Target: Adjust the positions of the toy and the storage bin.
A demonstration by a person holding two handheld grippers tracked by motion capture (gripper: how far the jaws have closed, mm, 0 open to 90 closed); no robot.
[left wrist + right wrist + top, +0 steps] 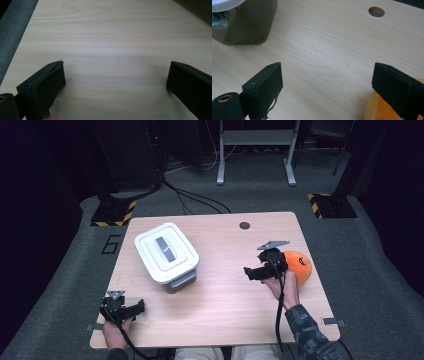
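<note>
Holding my right hand-held gripper [250,272] near the right edge of the counter [225,320], jaws pointing toward the middle of it and standing wide apart with only bare wood between them. In the right gripper view the orange ball [382,110] sits at the lower right, just behind the right-hand jaw and partly hidden by it; I cannot tell whether that jaw touches it. From the high view the orange ball [298,265] rests on the counter close to its right edge, just beside my right hand [285,287] and on the outer side of the gripper, not between the jaws. It carries a small dark mark on top. My left hand-held gripper [139,308] rests at the near left corner of the counter, jaws likewise spread wide and empty, nothing but wood grain ahead of them in the left gripper view. A lidded container [166,256], white lid with a grey handle, translucent grey body, stands left of centre, well apart from both grippers; its dark lower wall [249,22] shows at the upper left of the right gripper view. A round cable hole [376,11] lies near the counter's far edge.
</note>
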